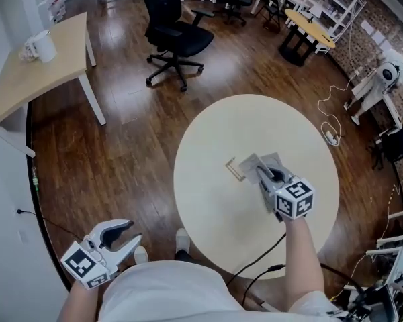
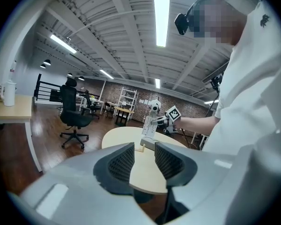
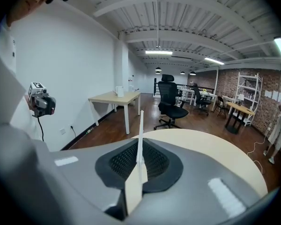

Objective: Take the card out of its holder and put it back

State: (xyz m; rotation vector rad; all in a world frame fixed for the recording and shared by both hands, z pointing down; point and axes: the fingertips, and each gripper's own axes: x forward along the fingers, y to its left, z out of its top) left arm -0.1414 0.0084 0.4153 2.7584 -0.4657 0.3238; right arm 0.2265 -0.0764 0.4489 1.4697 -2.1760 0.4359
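R claw (image 1: 267, 174) pinched tight on card (image 3: 140, 135), held upright over round table (image 1: 215, 206), just beside wooden holder (image 1: 236, 170). L claw (image 1: 129, 234) has jaws apart w/ nothing between, low, off table.

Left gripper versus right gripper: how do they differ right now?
The left gripper has its jaws apart and empty; the right gripper is shut on the card. The left gripper hangs off the round table; the right gripper is over it. Both carry marker cubes.
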